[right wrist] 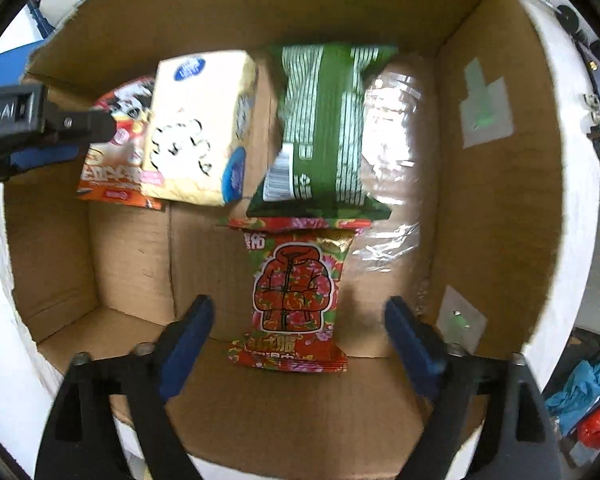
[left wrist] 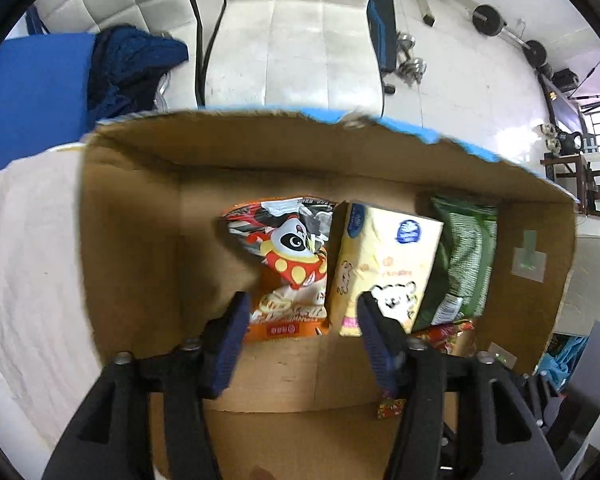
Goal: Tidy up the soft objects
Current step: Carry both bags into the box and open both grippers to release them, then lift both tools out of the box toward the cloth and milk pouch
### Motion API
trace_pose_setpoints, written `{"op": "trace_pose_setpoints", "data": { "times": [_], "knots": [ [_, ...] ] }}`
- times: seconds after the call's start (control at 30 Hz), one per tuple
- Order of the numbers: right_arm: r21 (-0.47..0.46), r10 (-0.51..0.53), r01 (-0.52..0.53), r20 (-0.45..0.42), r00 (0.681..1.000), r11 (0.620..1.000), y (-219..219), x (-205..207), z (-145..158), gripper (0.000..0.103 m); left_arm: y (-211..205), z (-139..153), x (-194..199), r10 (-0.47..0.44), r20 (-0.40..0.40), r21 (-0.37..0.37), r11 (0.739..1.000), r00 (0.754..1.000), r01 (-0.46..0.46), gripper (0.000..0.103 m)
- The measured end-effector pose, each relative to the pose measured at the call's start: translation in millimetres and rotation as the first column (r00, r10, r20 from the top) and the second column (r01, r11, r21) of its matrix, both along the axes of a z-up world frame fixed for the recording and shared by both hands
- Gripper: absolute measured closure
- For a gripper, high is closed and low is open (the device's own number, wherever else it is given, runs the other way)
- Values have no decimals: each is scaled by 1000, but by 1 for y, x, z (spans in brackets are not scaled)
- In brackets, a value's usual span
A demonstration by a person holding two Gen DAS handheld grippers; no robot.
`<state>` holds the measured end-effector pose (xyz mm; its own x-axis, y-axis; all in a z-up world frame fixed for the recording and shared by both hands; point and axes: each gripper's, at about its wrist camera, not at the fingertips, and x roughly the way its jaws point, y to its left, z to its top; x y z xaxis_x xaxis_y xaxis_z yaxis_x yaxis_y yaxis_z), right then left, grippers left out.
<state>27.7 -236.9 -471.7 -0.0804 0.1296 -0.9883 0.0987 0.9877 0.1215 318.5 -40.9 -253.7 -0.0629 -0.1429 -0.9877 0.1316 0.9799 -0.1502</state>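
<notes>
Looking straight down into an open brown cardboard box [right wrist: 496,216], four soft packets are seen on its floor. An orange snack packet printed with a panda [left wrist: 290,276] lies toward the left, with a pale yellow tissue pack bearing cartoon animals [left wrist: 384,264] touching its right edge and tilted up on its side. A green striped packet [right wrist: 324,132] lies to the right of the tissue pack, and a red flowered packet picturing a padded jacket [right wrist: 294,296] lies just below it, their ends overlapping. The left gripper [left wrist: 300,312] is held above the panda packet and tissue pack, jaws released and parted, nothing clenched. The right gripper [right wrist: 300,316] is held over the flowered packet, jaws spread wide on either side without touching it.
</notes>
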Motion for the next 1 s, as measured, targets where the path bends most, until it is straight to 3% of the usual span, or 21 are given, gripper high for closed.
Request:
{"op": "trace_pose_setpoints", "data": {
  "times": [0.03, 0.1, 0.23, 0.53, 0.8, 1.0],
  "knots": [
    [-9, -2, 2, 13, 1000, 1000, 3, -7, 10, 2, 2, 9, -5, 5, 27, -10, 1000, 1000, -4, 23],
    [-11, -8, 9, 39, 999, 1000, 1, -9, 21, 2, 8, 25, -15, 27, 75, -22, 999, 997, -26, 12],
    [-8, -26, 26, 78, 997, 1000, -5, -11, 40, 2, 17, 50, -36, 46, 185, -9, 999, 982, -45, 0],
    [-5, -46, 48, 182, 982, 999, -7, -48, 76, 2, 26, 82, -88, 65, 307, -7, 998, 949, -66, 0],
    [-50, -37, 56, 310, 950, 997, -7, -89, 121, 2, 29, 114, -142, 45, 396, -4, 999, 917, -47, 0],
    [-65, -23, 51, 378, 925, 997, -7, -125, 154, 2, 40, 144, -181, 78, 474, -24, 997, 877, -76, 0]
  ]
}}
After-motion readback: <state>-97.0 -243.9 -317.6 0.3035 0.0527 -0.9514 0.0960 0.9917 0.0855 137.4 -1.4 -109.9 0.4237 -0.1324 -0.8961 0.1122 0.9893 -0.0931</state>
